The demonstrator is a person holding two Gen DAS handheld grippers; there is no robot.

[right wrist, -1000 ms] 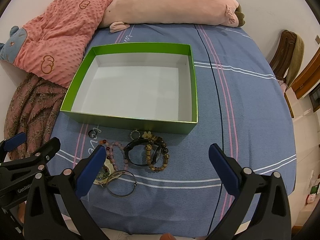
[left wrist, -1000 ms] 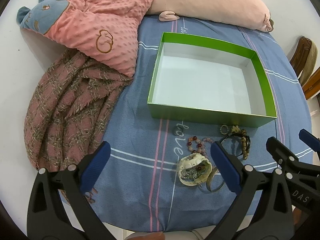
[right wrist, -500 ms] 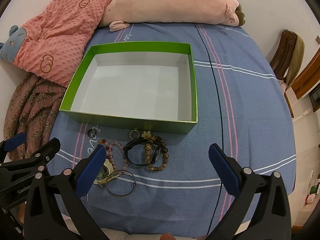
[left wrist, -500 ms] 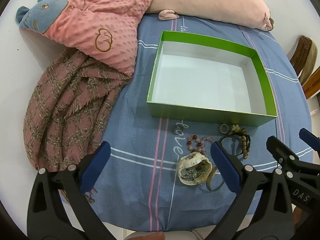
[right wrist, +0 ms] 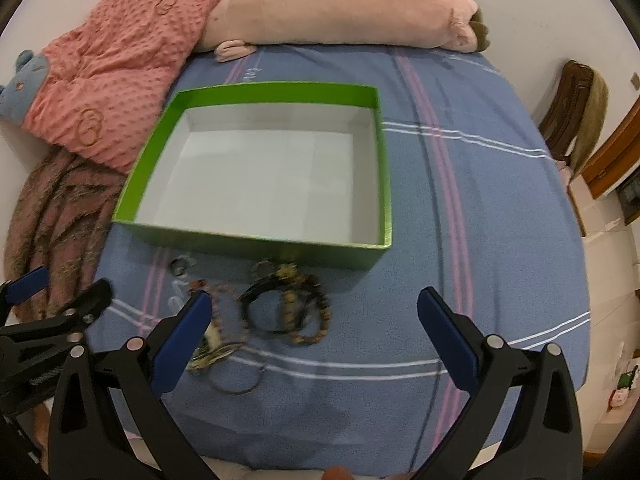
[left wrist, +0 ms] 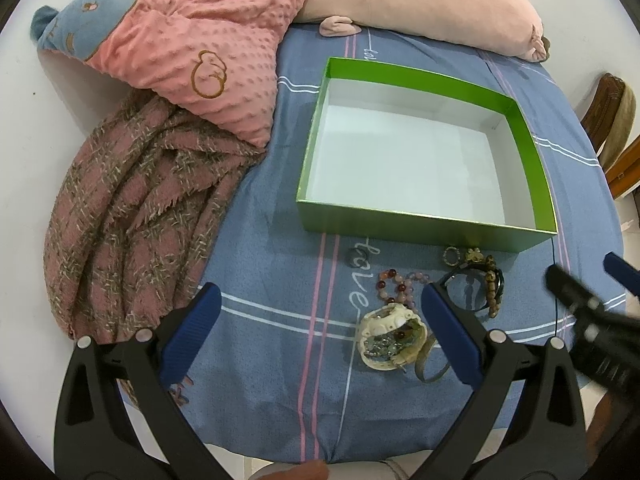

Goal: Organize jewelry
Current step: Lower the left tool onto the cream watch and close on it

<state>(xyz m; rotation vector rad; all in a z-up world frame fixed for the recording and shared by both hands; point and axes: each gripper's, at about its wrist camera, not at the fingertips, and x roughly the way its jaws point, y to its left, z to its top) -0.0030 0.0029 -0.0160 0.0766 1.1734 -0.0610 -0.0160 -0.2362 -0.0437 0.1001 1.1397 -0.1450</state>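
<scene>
An empty green box (left wrist: 420, 224) (right wrist: 256, 240) with a white inside sits on the blue bedspread. In front of it lies a heap of jewelry: a shell dish of trinkets (left wrist: 390, 338), a pink and red bead bracelet (left wrist: 396, 286), a black bangle with brown bead bracelets (left wrist: 480, 286) (right wrist: 296, 310), a thin metal bangle (right wrist: 236, 380) and a small ring (left wrist: 451, 255). My left gripper (left wrist: 316, 334) hovers open over the near edge, left of the heap. My right gripper (right wrist: 310, 334) is open just in front of the bead bracelets. Neither holds anything.
A pink dotted blanket (left wrist: 192, 44), a long pink plush pillow (left wrist: 420, 4) and a brown plaid throw (left wrist: 132, 208) lie at the back and left. A wooden chair (right wrist: 576, 116) stands beyond the bed's right edge. The blue spread (right wrist: 480, 240) right of the box is bare.
The right gripper has moved forward and left toward the jewelry, and its view is blurred. The left gripper has shifted only slightly.
</scene>
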